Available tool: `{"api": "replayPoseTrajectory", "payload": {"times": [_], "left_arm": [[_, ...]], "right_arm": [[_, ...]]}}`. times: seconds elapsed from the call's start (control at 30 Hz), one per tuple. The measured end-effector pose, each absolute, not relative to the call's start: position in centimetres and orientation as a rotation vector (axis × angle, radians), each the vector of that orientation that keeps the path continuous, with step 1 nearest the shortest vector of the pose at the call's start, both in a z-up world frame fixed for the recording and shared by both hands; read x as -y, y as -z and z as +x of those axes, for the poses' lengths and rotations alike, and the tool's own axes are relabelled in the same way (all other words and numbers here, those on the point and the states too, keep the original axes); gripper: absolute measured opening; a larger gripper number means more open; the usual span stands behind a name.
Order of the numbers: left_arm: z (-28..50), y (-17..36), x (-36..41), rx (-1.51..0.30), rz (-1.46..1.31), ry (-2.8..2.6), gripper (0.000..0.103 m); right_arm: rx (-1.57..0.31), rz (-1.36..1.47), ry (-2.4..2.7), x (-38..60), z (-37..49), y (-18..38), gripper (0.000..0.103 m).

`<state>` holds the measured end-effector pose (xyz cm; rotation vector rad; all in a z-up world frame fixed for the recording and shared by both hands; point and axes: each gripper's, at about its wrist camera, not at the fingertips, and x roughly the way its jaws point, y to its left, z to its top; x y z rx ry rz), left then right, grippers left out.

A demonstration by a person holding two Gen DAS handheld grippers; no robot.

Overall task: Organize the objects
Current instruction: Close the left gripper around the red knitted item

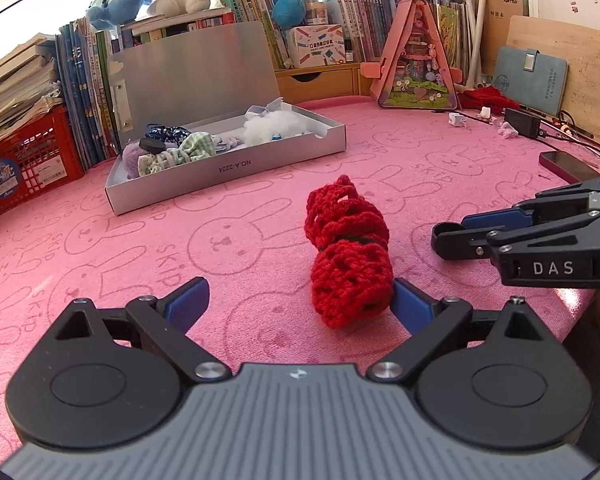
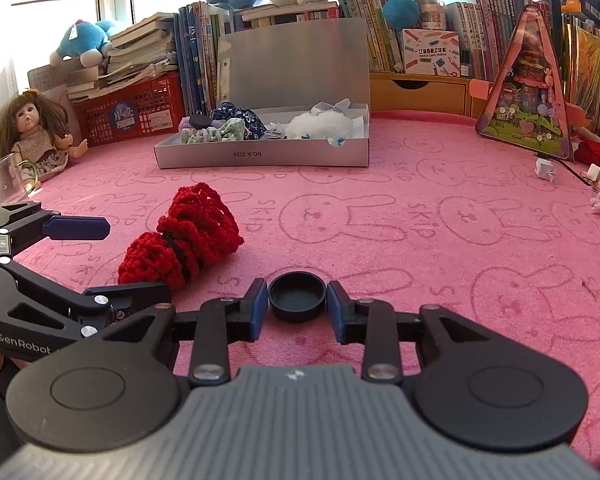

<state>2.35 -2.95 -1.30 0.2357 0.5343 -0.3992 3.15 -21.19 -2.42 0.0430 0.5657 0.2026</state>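
Observation:
A red crocheted bundle lies on the pink bunny-print cloth; it also shows in the right wrist view. My left gripper is open, low over the cloth, its right finger touching the bundle's near end. My right gripper is shut on a small black round cap; it shows from the side in the left wrist view. An open silver box holding hair scrunchies and a white fluffy item stands farther back, also in the right wrist view.
Books, plush toys and a red crate line the back. A pink triangular toy house, a phone and cables lie at the right. A doll sits at the far left.

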Motion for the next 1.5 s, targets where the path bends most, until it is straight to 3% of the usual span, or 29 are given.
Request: {"api": "replayPoseTrajectory", "payload": {"times": [0.63,0.8,1.13,1.17,1.3,1.37,1.5], "left_arm": [[4.3,-0.2,-2.5,-0.519,0.243,0.079,0.098],[5.0,-0.9,-3.5,-0.537,0.111,0.050,0.098],[5.2,-0.7,0.8,-0.518,0.012,0.161,0.097],[5.6,-0.5,1.2,-0.516,0.013,0.168,0.095],[7.7,0.5,2.0,-0.578,-0.030,0.170,0.055],[8.3,0.8,1.8,-0.601,-0.056,0.165,0.049],[7.8,0.8,1.4,-0.600,-0.060,0.171,0.048]], "right_arm": [[-0.549,0.017,-0.231,20.3,3.2,2.3,0.038],[-0.538,0.025,-0.225,20.2,3.6,2.0,0.038],[-0.526,0.034,-0.222,19.9,4.3,1.7,0.038],[-0.527,0.033,-0.221,19.9,4.3,1.8,0.038],[-0.523,0.035,-0.219,19.9,4.2,1.8,0.038],[-0.521,0.039,-0.218,19.9,4.3,1.7,0.038],[-0.519,0.049,-0.221,19.9,4.5,1.7,0.038]]}}
